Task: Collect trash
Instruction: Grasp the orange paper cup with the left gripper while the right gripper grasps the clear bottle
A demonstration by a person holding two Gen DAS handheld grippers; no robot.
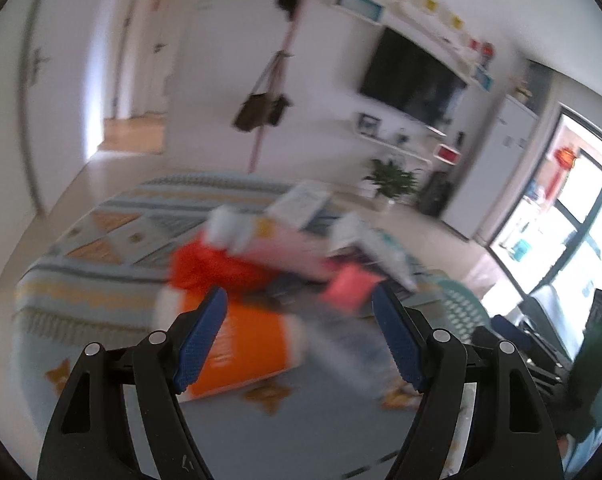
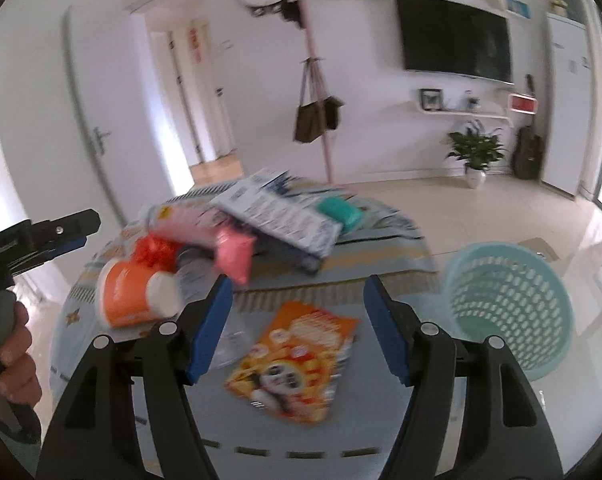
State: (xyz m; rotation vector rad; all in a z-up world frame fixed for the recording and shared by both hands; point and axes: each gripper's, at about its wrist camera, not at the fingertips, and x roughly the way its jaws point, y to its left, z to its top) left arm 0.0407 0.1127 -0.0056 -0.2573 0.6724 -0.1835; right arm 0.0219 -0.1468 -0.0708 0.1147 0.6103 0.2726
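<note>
trash pile (image 2: 237, 236) beside mesh basket (image 2: 509, 304)

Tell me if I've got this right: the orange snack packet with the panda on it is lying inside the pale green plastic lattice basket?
Not quite. The orange snack packet with the panda lies flat on the patterned rug, to the left of the pale green plastic lattice basket, not inside it. The right wrist view shows this clearly.

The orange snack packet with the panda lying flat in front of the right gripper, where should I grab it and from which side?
Probably by an edge. The snack packet lies flat on the rug, too broad to span. Bring the right gripper, whose jaws are open and empty, down at a low angle onto its near edge, one finger sliding under and one over. The basket stands just to its right.
</note>
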